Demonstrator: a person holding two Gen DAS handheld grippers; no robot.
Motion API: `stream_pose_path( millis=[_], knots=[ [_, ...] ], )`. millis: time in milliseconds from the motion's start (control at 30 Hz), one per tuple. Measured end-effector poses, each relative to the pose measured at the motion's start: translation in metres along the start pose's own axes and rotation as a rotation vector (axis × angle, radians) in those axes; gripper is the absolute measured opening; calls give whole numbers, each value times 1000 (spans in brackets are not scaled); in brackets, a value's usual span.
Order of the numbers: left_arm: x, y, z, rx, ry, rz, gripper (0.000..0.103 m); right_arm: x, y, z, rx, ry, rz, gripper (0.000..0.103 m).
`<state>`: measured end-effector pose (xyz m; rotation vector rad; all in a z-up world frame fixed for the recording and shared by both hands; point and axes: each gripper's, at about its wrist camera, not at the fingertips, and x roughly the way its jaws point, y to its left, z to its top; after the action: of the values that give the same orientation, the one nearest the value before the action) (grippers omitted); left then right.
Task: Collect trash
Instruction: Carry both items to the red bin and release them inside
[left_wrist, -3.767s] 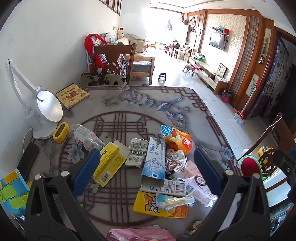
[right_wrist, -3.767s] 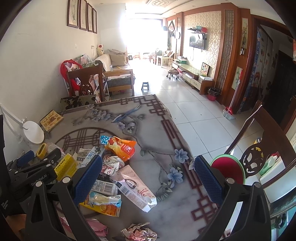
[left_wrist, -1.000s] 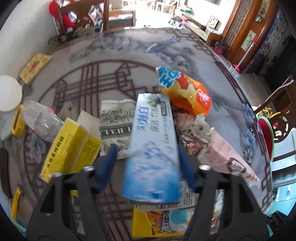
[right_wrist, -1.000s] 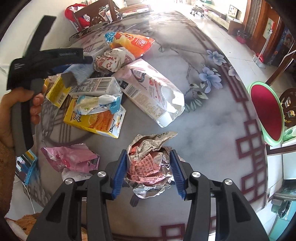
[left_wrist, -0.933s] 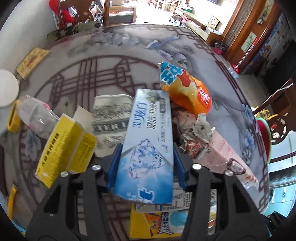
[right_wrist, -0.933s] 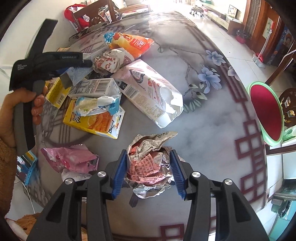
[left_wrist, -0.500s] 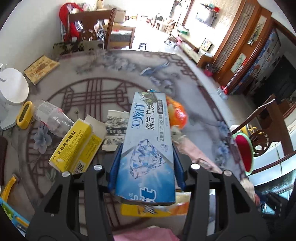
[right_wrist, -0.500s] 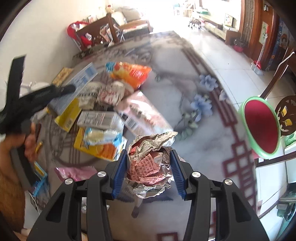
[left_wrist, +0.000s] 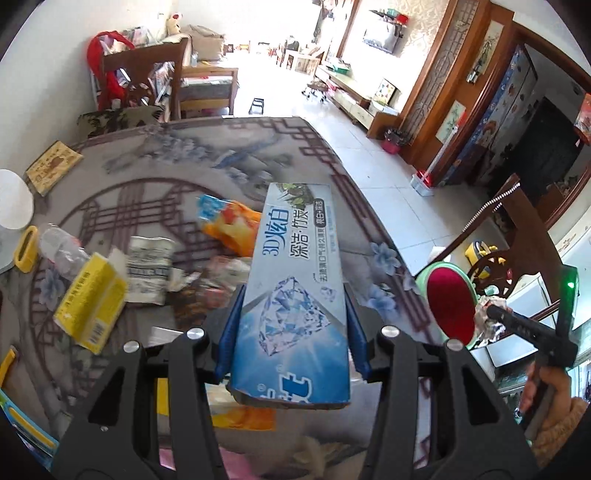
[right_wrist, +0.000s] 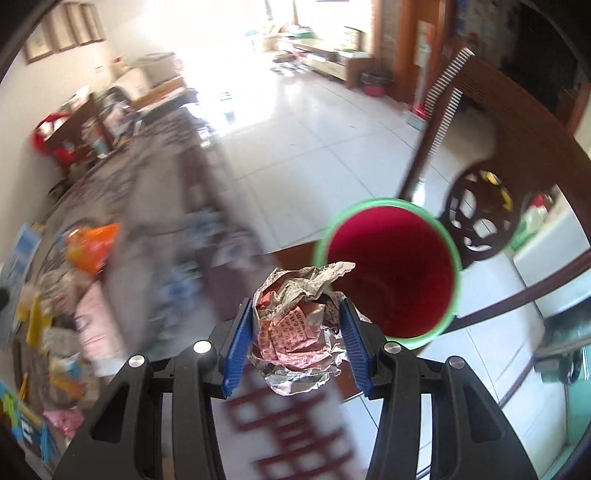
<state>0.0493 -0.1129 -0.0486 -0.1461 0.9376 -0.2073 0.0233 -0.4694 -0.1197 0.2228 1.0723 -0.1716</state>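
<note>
My left gripper is shut on a long blue toothpaste box, held up above the table. My right gripper is shut on a crumpled foil wrapper with red print. It hangs over the table's right edge, close to a red bin with a green rim on the floor. The same bin shows at the right of the left wrist view, with the right gripper and its wrapper just beyond it. An orange snack bag, a yellow box and other wrappers lie on the table.
A wooden chair stands right behind the bin. The patterned table also carries a clear bottle, a white lamp base and a small book. A tiled floor stretches beyond the table's right edge.
The left gripper has lifted the toothpaste box off the pile and swung right. The right gripper has carried the foil wrapper from above the table to beside the bin.
</note>
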Motion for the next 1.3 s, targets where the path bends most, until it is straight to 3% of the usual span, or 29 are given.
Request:
stream_pose_path(
  millis=[200,333,500,933,1033,1067,1100,1133,1300],
  knots=[
    [22,-61,3,37,24,-38,48,23,-52,21,16,28,-18,48],
    [40,-106,7,84,48,-78,48,35,-76,35,15,38,-15,63],
    [66,-162,9,175,86,-141,48,36,-102,46,39,18,-2,71],
    [150,-293,-10,417,199,-338,48,12,-161,44,145,-42,-52,76],
    [163,-313,-12,454,214,-356,48,5,-172,36,171,-38,-66,76],
    [168,-319,-13,466,210,-344,53,3,-175,34,177,-37,-69,76],
    [170,-320,-14,470,204,-333,68,1,-178,31,186,-37,-73,76],
    [170,-321,-13,466,192,-322,74,-1,-180,28,193,-37,-75,76],
    [151,-296,-8,397,181,-334,75,-11,-173,19,197,-39,-68,76]
  ],
)
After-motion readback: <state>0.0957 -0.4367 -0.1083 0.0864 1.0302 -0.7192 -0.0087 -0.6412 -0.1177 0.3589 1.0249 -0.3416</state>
